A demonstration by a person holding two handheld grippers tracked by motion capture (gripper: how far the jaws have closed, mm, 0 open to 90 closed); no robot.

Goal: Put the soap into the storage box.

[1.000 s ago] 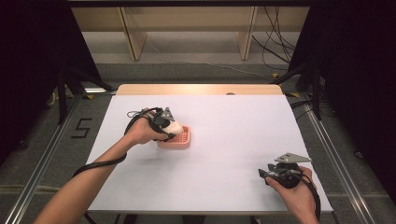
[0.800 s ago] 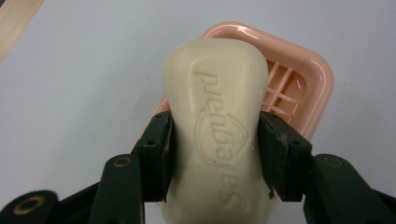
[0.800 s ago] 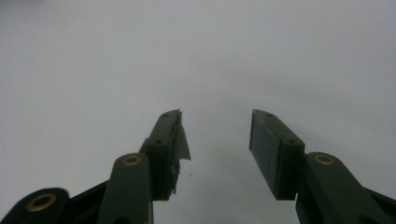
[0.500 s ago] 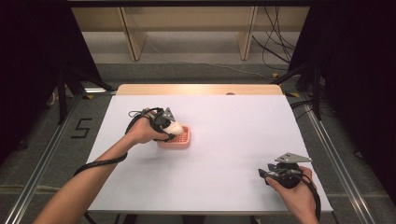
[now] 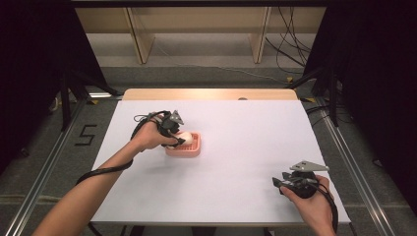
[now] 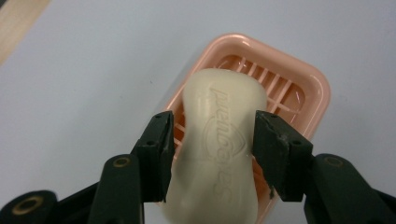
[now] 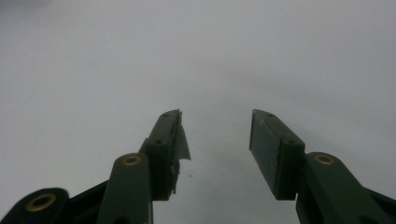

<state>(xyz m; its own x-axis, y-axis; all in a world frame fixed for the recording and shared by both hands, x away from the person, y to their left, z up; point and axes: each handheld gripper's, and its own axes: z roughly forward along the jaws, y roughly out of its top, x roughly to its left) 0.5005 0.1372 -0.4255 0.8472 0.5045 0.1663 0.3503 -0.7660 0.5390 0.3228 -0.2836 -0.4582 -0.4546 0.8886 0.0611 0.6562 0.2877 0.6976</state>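
A cream soap bar [image 6: 219, 186] with raised lettering sits between the pads of my left gripper [image 6: 214, 135], which is shut on it. The bar lies partly in a pink slatted soap dish [image 6: 303, 79], its near end overhanging the dish's near rim. In the high view the left gripper [image 5: 181, 139] holds the soap bar [image 5: 186, 135] at the left end of the soap dish [image 5: 195, 147], left of the table's middle. My right gripper [image 5: 278, 183] rests near the table's front right corner. It stands open [image 7: 215, 140], with only white table surface between its fingers.
The white table [image 5: 246, 142] has a wooden strip along its far edge [image 5: 211, 94]. Metal rails run along both sides on the floor. Wooden shelf legs and cables stand beyond the far edge. A black cable trails from each gripper.
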